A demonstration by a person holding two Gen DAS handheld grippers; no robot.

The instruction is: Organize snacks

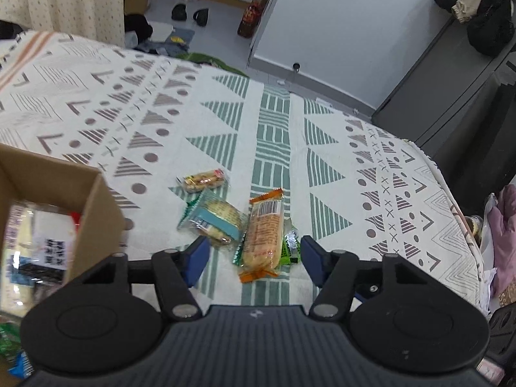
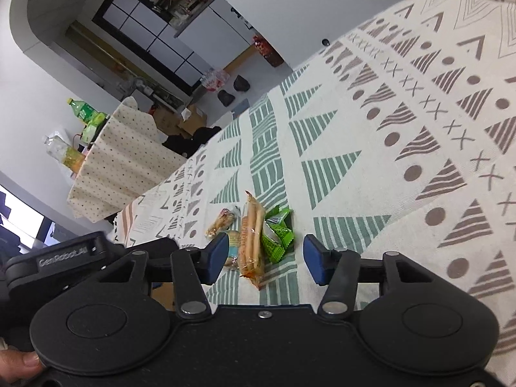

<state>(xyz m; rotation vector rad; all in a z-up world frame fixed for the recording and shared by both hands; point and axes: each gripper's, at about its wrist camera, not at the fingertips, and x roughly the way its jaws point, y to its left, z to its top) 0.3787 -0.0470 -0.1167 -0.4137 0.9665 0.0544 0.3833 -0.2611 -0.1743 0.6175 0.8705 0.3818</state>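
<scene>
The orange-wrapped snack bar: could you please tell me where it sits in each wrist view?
Left wrist: orange bar lies lower centre, between the open fingertips, overlapping the green packets.
Right wrist: orange bar lies lower centre, just left of the green packets.
Shared landmark: the tablecloth's green striped band.

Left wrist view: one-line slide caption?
Open left gripper above an orange-wrapped snack on the patterned cloth, cardboard box at left.

Home, patterned tablecloth [image 1: 225, 103], shoes on floor [image 1: 179, 12], drink bottles [image 2: 84, 112]
</scene>
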